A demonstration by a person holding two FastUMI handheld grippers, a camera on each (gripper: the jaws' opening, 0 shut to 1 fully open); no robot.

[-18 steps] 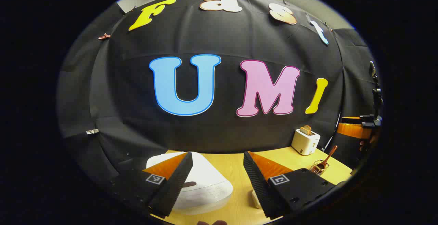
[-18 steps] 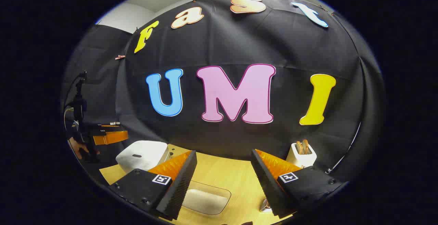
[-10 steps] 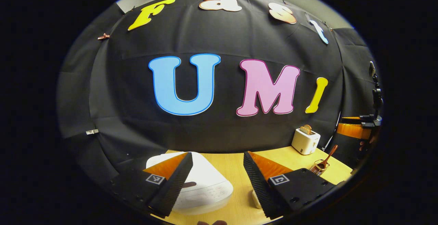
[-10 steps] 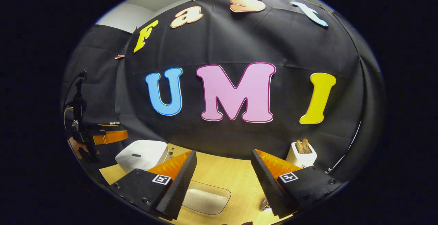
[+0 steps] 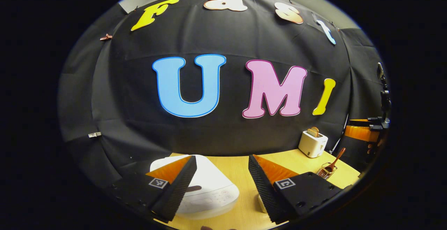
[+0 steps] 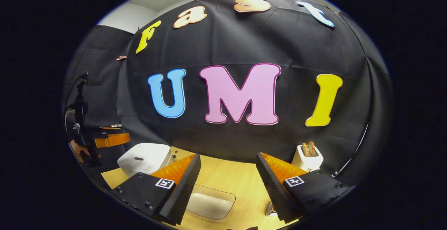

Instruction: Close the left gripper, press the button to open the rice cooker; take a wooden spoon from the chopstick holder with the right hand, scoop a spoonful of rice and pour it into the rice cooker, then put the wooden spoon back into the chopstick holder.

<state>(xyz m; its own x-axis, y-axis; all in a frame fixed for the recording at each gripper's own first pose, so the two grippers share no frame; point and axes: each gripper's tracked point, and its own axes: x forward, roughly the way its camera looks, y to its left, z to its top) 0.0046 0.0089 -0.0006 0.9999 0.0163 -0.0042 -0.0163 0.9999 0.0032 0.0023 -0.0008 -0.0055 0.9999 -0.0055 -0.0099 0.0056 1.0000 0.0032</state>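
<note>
Nothing is started yet: my left claw (image 5: 222, 179) hangs with its jaws spread wide and empty above the white rice cooker (image 5: 206, 186), lid down, its dark button (image 5: 192, 188) just beside my left finger. The first step calls for me to shut this claw, then bring it down onto that button. My right claw (image 6: 228, 184) is also spread and empty, over a clear tray of rice (image 6: 209, 202). The wooden spoon (image 5: 336, 158) stands in the chopstick holder (image 5: 325, 172), well off to the right near the toaster (image 5: 313, 143). Everything sits on a pale wooden counter (image 5: 241, 167) backed by black cloth
</note>
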